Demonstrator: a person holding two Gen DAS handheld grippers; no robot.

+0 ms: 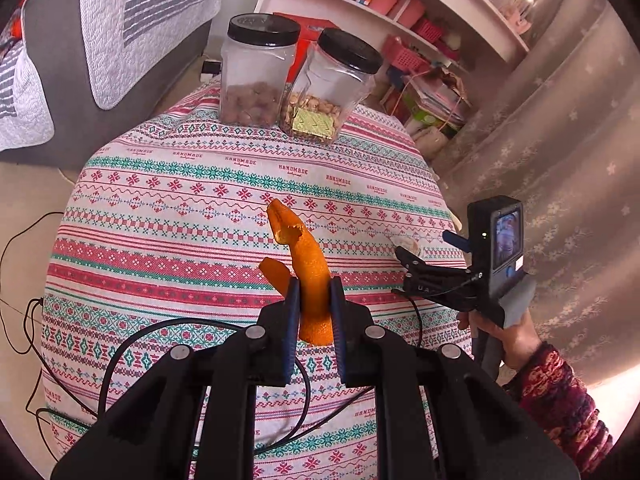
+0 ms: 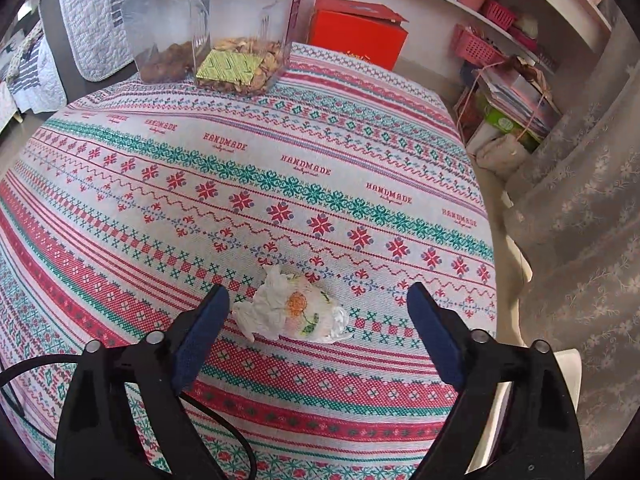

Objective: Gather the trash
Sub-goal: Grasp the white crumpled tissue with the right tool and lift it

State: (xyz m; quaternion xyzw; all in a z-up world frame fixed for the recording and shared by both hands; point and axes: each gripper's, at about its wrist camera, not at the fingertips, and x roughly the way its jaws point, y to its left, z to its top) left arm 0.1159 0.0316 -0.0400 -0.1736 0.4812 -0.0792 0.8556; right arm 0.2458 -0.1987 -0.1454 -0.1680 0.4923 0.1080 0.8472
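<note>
Between the pads of the left hand-held gripper (image 1: pixel 314 296) sits one strip of orange peel (image 1: pixel 308 264), pinched upright and lifted clear of the tabletop (image 1: pixel 160 200); a second, smaller curl of peel (image 1: pixel 276 274) pokes out just left of the left pad, and whether it belongs to the same strip cannot be told. Beyond this hand-held gripper, at the far edge of the patterned cloth, stand two clear jars (image 1: pixel 256 76) with black lids, touching side by side, one holding brown pieces and the other paler ones. To its right, the right hand-held gripper (image 1: pixel 408 258) reaches in over the cloth's edge, held by one hand (image 1: pixel 504 336) in a patterned sleeve.

From the right wrist view, the right hand-held gripper (image 2: pixel 316 304) has its jaws spread, and they stand on either side of one crumpled tissue (image 2: pixel 292 310) printed with a flower. The tissue lies on the tabletop (image 2: pixel 280 140); its left edge is just beside the left pad, while the right pad stands apart from it. Neither pad presses on it. Ahead, far from these fingers, the two jars (image 2: pixel 224 32) show again.
</note>
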